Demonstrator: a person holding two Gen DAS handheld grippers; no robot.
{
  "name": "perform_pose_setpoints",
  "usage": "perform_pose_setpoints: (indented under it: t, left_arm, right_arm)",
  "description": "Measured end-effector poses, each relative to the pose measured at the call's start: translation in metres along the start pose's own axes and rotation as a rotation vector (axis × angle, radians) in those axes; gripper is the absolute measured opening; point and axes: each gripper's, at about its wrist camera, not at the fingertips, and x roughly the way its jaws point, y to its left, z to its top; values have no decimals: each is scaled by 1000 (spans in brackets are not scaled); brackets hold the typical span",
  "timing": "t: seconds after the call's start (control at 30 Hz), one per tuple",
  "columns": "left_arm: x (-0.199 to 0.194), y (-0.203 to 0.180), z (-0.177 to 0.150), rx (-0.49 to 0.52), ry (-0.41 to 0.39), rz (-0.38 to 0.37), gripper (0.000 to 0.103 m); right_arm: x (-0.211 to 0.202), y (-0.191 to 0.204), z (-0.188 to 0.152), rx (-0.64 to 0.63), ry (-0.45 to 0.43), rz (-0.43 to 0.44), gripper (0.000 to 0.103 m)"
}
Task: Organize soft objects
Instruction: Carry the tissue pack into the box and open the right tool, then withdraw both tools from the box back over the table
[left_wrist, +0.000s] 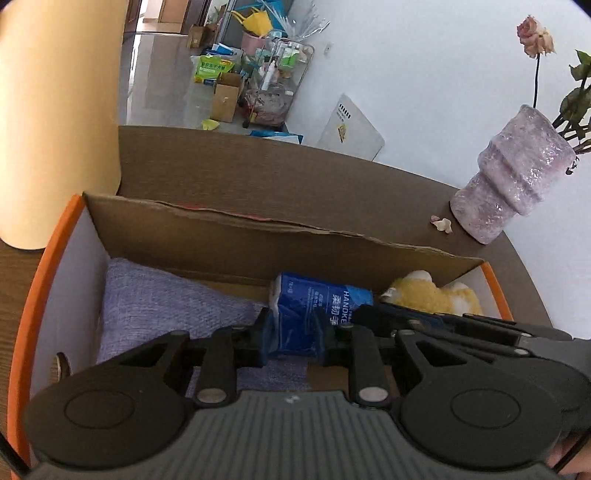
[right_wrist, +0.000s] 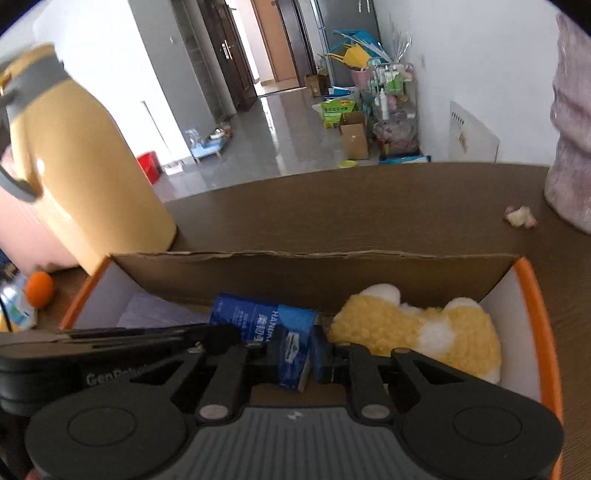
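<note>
Both my left gripper (left_wrist: 295, 338) and right gripper (right_wrist: 295, 356) clench the blue tissue pack (left_wrist: 314, 314) inside the box (left_wrist: 258, 236), toy (left_wrist: 436, 295) at three o'clock. Pulling apart could tear the wrapper.

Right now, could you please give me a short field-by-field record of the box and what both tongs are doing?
container: open cardboard box with orange rim on a dark wood table
contents, left: folded lavender knit cloth
contents, middle: blue plastic tissue pack
contents, right: yellow and white plush toy
left tongs: shut on the tissue pack
right tongs: shut on the same pack's other end
beside box: yellow jug, lilac textured vase
</note>
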Motion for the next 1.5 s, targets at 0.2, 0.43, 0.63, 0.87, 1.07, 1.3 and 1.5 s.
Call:
perform_pose_setpoints:
  t: [0.2, 0.43, 0.63, 0.87, 1.07, 1.3, 1.5]
  left_arm:
    - [-45, -13, -1, 68, -57, -1, 29]
    - [-164, -34, -30, 234, -242, 139, 53]
    - [-241, -37, -95, 319, -467, 278, 82]
    - [-284, -46, -139, 293, -527, 287, 92]
    - [-313, -41, -218, 280, -567, 292, 95]
    - [-339, -30, -341, 244, -602, 173, 101]
    - [-336, -16, -391, 158, -514, 132, 101]
  right_arm:
    - [-45, 15, 1, -69, -83, -30, 20]
    - [-173, 19, -13, -176, -221, -88, 41]
    - [-253, 12, -76, -212, -321, -132, 58]
    - [-303, 31, -127, -273, -403, -120, 73]
    - [-330, 44, -219, -299, -505, -110, 73]
    - [-345, 49, -351, -278, -503, -62, 74]
    - [-343, 34, -405, -187, -427, -52, 74]
